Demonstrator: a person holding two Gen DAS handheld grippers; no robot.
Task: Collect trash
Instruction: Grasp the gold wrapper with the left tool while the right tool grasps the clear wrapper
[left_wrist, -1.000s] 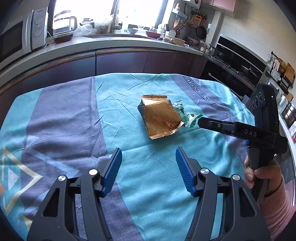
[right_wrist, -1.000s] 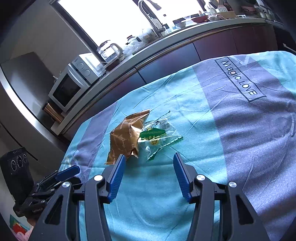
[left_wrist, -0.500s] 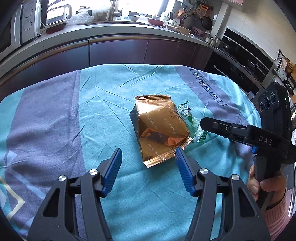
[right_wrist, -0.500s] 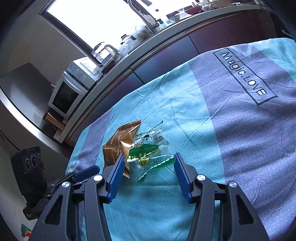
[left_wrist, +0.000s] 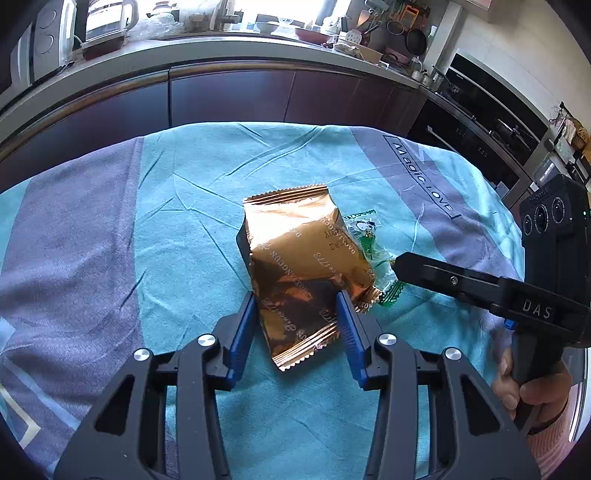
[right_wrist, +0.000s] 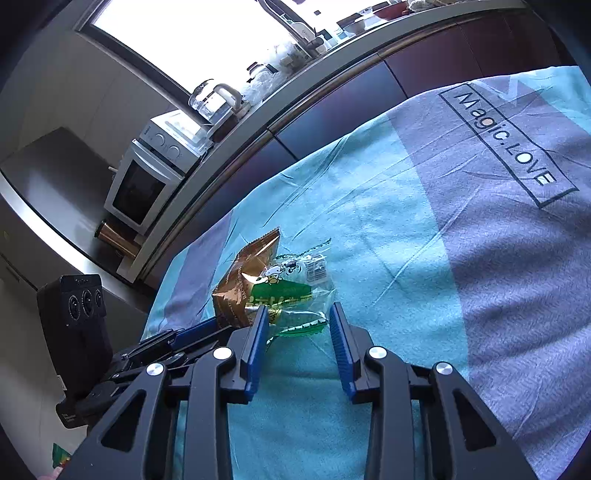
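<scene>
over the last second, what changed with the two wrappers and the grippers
Both came in: the left hand-held gripper now straddles the gold wrapper, the right hand-held gripper the clear green wrapper. Both sets of jaws are closing. Neither wrapper has lifted; both lie where they were on the cloth.

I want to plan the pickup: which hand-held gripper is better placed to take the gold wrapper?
Left. The left hand-held gripper is closing with the gold wrapper between its pads; the right hand-held gripper straddles the clear green wrapper.
</scene>
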